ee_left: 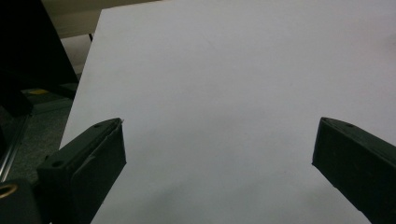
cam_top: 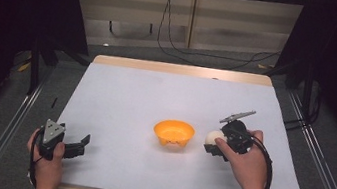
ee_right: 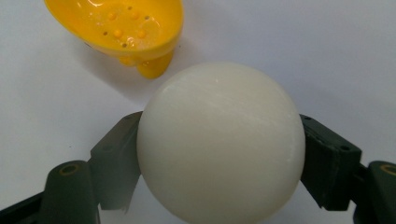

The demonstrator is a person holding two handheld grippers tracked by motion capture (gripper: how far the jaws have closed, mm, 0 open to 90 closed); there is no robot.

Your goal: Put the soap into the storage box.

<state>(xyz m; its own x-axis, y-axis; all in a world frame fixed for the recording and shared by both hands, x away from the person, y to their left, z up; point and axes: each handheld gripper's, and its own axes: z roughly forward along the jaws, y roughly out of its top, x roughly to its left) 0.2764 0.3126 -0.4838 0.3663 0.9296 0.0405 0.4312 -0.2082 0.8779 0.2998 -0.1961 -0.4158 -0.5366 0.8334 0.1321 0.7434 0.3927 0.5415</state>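
At the left of the high view we see the left gripper low over the near left corner of the white bench, held in the person's left hand. Its fingers stand spread wide and released, with bare bench surface between them in the left gripper view. Toward the middle of the bench sits an orange bowl on small feet, upright and with nothing visible inside; in the right gripper view its inner floor shows raised dots. Just to the right of the bowl, close but apart from it, we find the right gripper in the person's right hand, clenched on a cream white ball. The ball sits squarely between the two fingers, one pressed to each side at its widest part, and it bulges forward past their tips toward the bowl.
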